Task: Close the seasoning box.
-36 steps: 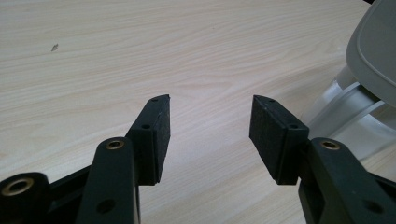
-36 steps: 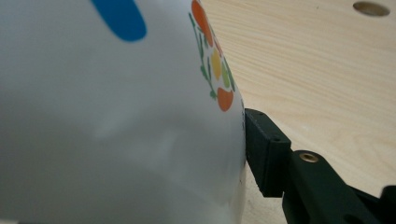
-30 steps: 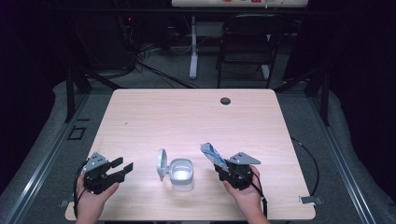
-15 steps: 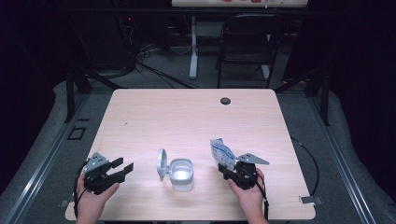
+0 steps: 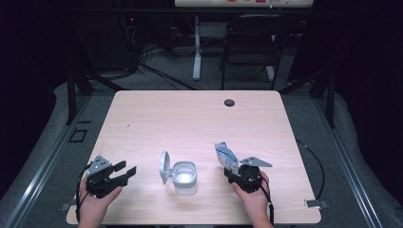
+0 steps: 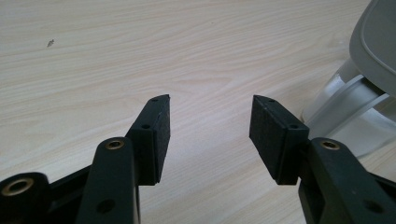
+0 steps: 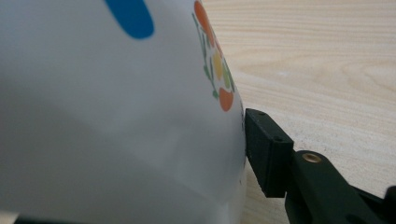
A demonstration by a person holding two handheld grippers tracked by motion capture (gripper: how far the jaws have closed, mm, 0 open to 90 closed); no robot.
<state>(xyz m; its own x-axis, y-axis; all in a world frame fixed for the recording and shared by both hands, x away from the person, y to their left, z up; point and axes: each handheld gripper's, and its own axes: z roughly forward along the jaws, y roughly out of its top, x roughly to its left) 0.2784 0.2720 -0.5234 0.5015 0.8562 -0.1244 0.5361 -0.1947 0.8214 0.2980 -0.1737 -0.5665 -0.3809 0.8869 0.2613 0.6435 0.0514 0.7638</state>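
A white pouch (image 5: 224, 156) with blue and orange print stands upright at the table's front right, and my right gripper (image 5: 232, 172) is shut on its lower part. Close up, the pouch (image 7: 116, 116) is very near the camera, with one black pad (image 7: 261, 149) pressed against its side; the other jaw is hidden behind it. A clear container (image 5: 184, 176) with its grey lid (image 5: 164, 166) flipped open stands at the front centre. My left gripper (image 5: 124, 173) rests at the front left, open and holding nothing (image 6: 210, 126), with the container (image 6: 345, 107) and lid (image 6: 376, 42) to its right.
The light wooden table (image 5: 190, 123) has a dark cable hole (image 5: 229, 102) near its far edge. A chair (image 5: 252, 42) and desk legs stand beyond the table. Both hands are close to the front edge.
The right gripper has carried the pouch a little to the right, away from the container, and set it more upright. The left gripper has kept still.
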